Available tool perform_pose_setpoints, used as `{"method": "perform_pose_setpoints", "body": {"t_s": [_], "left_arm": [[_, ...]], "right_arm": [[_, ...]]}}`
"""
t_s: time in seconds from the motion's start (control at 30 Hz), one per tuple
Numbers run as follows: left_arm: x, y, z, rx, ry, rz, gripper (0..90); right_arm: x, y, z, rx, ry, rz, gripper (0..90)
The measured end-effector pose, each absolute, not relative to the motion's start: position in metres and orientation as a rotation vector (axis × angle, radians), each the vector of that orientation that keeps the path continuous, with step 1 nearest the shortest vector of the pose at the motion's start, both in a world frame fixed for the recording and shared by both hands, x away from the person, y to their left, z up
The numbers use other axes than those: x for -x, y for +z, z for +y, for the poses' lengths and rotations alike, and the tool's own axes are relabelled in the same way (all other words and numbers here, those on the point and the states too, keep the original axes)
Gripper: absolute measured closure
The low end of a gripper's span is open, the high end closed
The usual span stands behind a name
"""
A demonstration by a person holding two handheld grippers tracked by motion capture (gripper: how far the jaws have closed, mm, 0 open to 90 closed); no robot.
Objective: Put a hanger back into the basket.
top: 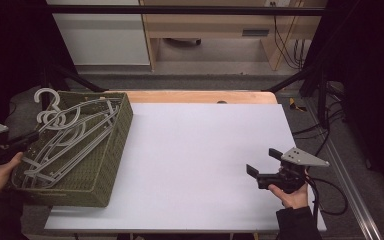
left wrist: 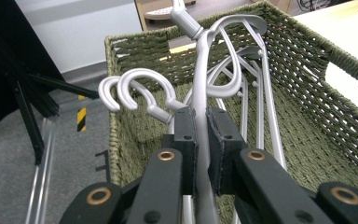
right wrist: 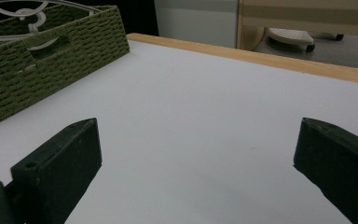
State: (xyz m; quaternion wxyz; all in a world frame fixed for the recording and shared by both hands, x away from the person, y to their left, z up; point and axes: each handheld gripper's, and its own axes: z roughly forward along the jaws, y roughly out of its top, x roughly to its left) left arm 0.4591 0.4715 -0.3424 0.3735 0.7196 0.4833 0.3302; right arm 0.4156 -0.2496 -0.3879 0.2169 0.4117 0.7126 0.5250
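Note:
A green woven basket (top: 87, 182) stands on the table's left end with several grey plastic hangers (top: 75, 135) lying in it. In the left gripper view, my left gripper (left wrist: 201, 116) is shut on the bar of one grey hanger (left wrist: 199, 88), which rises toward the basket's far wall (left wrist: 307, 60). Two more hooks (left wrist: 135, 86) curl just left of the jaws. From above, a hand holds my left gripper (top: 31, 136) at the basket's left rim. My right gripper (top: 261, 161) hovers low over the white tabletop at the right, open, with nothing between its jaws (right wrist: 199, 135).
The white tabletop (top: 195, 160) stretches between basket and right gripper, with a wooden strip (top: 195, 96) along its far edge. The basket (right wrist: 51, 60) shows at the upper left of the right gripper view. Dark frame posts and cables (top: 325, 130) flank the table.

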Motion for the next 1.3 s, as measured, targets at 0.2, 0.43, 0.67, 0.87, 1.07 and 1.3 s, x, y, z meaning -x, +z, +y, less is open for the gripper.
{"method": "perform_pose_setpoints", "body": {"t_s": [0.2, 0.43, 0.67, 0.87, 1.07, 1.3], "left_arm": [[-0.465, -0.351, 0.461, -1.894, 0.881, 1.240, 83.0], [-0.471, -0.364, 0.464, -1.945, 0.801, 1.338, 82.6], [-0.475, -0.365, 0.460, -2.051, 0.775, 1.390, 81.3], [-0.475, -0.366, 0.456, -2.104, 0.818, 1.409, 81.7], [-0.475, -0.366, 0.453, -2.056, 0.881, 1.422, 82.3], [-0.483, -0.372, 0.452, -2.146, 0.817, 1.462, 82.2]], "right_arm": [[-0.416, -0.389, -0.249, -1.127, 1.445, 1.989, 1.0], [-0.415, -0.388, -0.249, -1.139, 1.453, 1.974, 1.0], [-0.415, -0.387, -0.250, -1.140, 1.457, 1.971, 1.0], [-0.415, -0.387, -0.250, -1.139, 1.457, 1.972, 1.0], [-0.415, -0.387, -0.250, -1.138, 1.454, 1.974, 1.0], [-0.415, -0.387, -0.249, -1.137, 1.455, 1.974, 1.0]]}}
